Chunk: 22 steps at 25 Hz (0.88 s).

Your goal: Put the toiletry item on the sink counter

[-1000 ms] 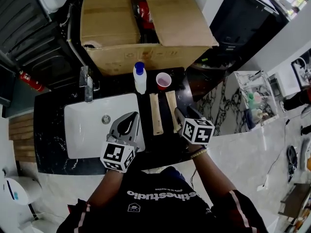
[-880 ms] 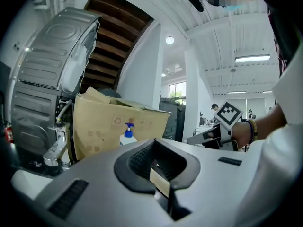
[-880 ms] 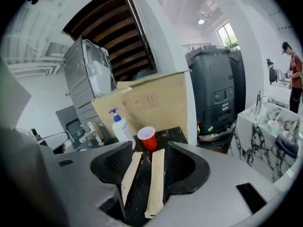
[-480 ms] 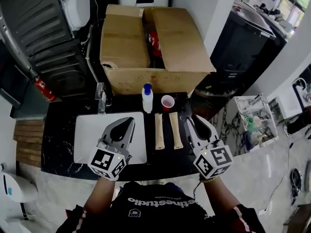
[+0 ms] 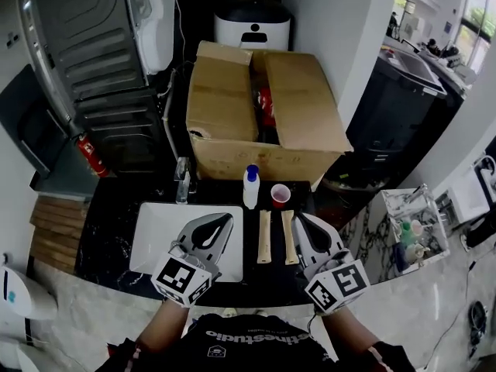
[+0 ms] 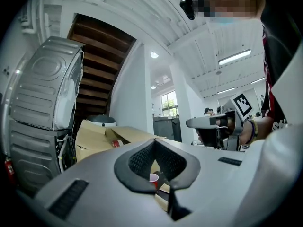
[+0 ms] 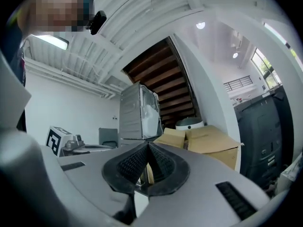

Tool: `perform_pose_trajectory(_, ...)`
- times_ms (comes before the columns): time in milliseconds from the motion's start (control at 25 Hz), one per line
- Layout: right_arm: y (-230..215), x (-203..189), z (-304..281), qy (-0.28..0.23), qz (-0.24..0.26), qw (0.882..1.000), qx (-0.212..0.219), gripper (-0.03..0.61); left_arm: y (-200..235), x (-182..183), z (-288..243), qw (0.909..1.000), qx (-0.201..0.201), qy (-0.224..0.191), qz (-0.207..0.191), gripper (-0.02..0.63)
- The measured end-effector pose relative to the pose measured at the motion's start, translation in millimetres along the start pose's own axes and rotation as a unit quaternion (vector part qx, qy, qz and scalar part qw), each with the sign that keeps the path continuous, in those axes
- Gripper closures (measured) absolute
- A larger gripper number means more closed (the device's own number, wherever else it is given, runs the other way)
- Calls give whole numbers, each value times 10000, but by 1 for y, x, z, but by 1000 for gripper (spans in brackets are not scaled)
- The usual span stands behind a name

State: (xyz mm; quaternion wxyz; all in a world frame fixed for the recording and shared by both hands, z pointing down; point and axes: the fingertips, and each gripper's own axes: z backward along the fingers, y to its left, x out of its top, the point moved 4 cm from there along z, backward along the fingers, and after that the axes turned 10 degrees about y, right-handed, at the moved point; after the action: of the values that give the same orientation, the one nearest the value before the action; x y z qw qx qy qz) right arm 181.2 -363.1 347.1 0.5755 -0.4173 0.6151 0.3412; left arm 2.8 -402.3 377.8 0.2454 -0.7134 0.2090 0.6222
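Extinguisher [image 5: 87, 155]: red, stood left of the table.
Table [image 5: 108, 231]: black, with a cardboard box [image 5: 263, 122] behind it, flaps open.
Sink [image 5: 155, 231]: white, set in the table's left half; faucet [image 5: 183, 180] at its rear edge.
Left gripper [image 5: 226, 220]: held level, showing over the sink's right part in the head view; fingers [image 6: 94, 183] met at the tips, nothing held.
Bottle [image 5: 250, 186]: white with blue cap, upright at the table's rear, just right of the sink.
Tubes [image 5: 264, 237]: two, beige, lay flat on the table side by side, slightly apart, between the sink and the right gripper; no fingers touched either.
Cup [image 5: 280, 195]: red, upright, just beside the bottle, behind the tubes.
Right gripper [image 5: 301, 218]: held level, just right of the tubes; fingers [image 7: 213, 174] had just been closing and met at the tips, nothing between them.
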Motion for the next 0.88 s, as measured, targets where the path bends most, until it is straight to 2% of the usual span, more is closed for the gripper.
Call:
perform_pose_trajectory(120, 2, -8, -5, 128, -65, 9999, 40, 541, 1, 1, 5, 9999, 44, -31, 123, 600)
perform_pose_trajectory(400, 7, -37, -15, 441, -176, 9987, 208, 541, -6, 2, 7, 10000, -13, -39, 68, 600)
perform_pose_trajectory(880, 22, -42, -13, 525, -97, 9981, 311, 540, -11, -9, 12, 9995, -27, -16, 316, 600)
